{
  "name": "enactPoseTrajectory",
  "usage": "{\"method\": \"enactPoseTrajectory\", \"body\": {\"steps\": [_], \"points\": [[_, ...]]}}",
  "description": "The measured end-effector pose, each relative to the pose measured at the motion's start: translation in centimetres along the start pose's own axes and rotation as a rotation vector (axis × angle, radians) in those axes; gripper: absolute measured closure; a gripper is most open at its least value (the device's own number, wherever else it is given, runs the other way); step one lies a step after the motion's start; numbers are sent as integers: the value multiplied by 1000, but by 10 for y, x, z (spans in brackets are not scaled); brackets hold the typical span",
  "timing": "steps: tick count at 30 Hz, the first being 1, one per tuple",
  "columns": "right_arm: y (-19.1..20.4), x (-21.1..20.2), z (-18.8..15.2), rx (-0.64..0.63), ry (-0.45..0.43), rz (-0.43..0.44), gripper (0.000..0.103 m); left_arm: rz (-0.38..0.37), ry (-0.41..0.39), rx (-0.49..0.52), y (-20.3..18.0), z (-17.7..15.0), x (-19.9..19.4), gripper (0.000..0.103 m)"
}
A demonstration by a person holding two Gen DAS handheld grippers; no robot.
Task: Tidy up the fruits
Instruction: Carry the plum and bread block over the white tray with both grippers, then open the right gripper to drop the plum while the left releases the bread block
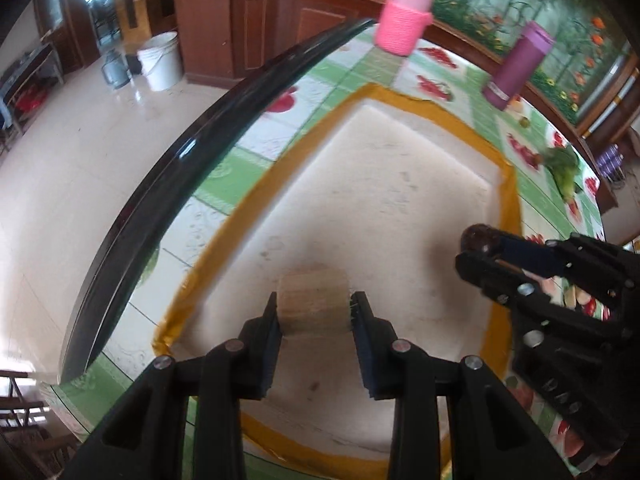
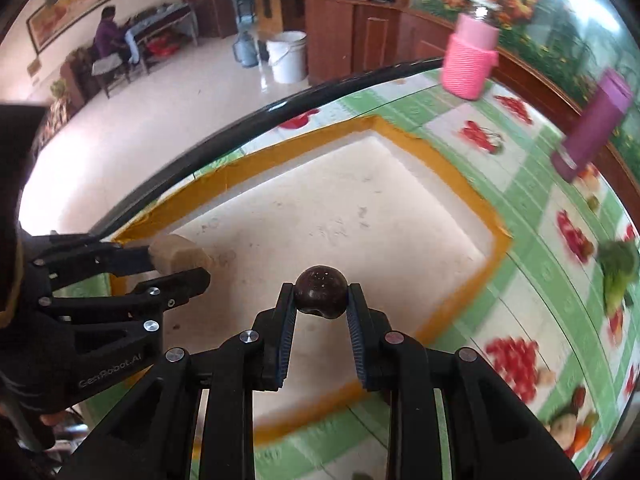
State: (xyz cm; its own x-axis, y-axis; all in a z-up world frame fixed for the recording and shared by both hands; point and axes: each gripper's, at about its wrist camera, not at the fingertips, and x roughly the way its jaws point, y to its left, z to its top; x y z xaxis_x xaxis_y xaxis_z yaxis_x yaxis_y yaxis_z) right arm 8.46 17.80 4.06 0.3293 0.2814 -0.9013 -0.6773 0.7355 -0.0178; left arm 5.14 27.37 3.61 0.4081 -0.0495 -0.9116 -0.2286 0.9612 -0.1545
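The left claw (image 1: 314,306) is clamped on a pale tan, blocky fruit piece (image 1: 313,303), held above the cream mat (image 1: 372,184). To its right, the right claw (image 2: 321,294) grips a dark brown round fruit (image 2: 321,291) between its blue-lined fingers (image 2: 289,320), also over the mat. Beyond both claws, on the fruit-printed worktop (image 2: 500,208), stand a pink knitted cup (image 1: 403,20) and a purple bottle (image 1: 518,66); a green leafy item (image 2: 618,270) lies far right.

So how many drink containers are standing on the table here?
2: a pink bottle at the table's far edge, and a purple tumbler to its right, both outside the tape-edged mat. Others may sit out of frame.
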Motion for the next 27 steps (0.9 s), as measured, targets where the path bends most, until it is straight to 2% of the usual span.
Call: {"method": "enactPoseTrajectory", "body": {"steps": [5,8,13,18,23,27], "points": [[18,38,9,-47,62,-8,78,23,40,-34,17,7,18,67],[18,48,7,-43,76,-14,78,28,46,-29,20,7,23,67],[16,46,4,-51,72,-44,64,62,33,5,16,4,21,66],[7,28,-4,-28,45,-54,64,76,0,33,20,-6,8,64],[-6,3,-17,3,23,-45,64,122,-45,59,19,-23,-8,54],[-12,-25,-35,8,-5,-47,59,109,-62,66,15,-37,-23,49]]}}
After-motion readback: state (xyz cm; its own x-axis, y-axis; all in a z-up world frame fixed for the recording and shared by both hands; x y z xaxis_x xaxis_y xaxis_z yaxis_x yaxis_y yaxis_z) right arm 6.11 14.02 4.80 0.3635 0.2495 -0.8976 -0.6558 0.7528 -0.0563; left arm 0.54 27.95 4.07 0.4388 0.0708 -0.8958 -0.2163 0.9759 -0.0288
